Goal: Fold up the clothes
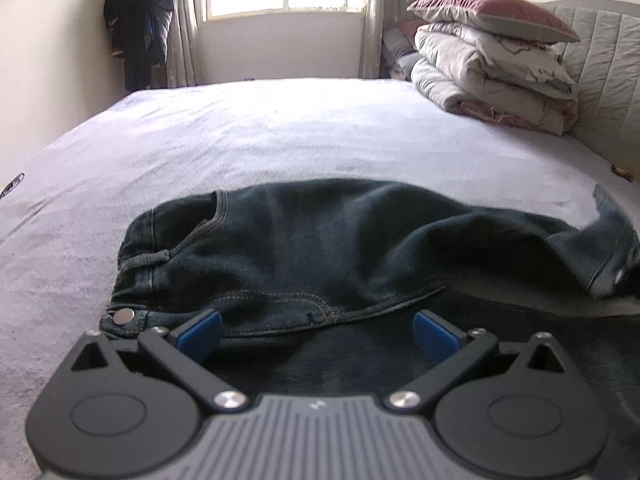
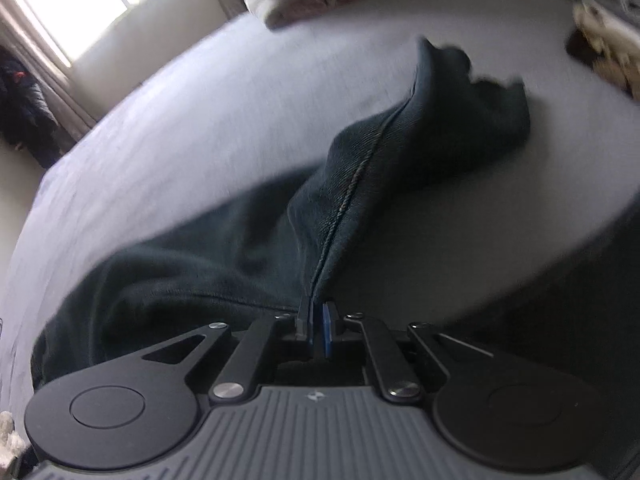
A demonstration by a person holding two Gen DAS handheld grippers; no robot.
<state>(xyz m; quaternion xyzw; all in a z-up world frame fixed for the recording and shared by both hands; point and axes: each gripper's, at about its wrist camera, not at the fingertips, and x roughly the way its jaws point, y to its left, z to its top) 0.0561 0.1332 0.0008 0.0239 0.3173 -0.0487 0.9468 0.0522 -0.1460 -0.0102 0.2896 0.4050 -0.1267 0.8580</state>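
My right tongs are clamped tight on a seamed fold of the dark jeans, lifting that part off the bed. My left tongs stand wide apart over the waistband, gripping nothing. The jeans lie across the near side of the bed, waist button just beside the left tongs. Folded quilts sit stacked at the far corner.

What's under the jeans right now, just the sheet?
Around the jeans only the pale bed sheet shows. The right gripper lifts one leg clear. Anything beneath the flat part is covered.
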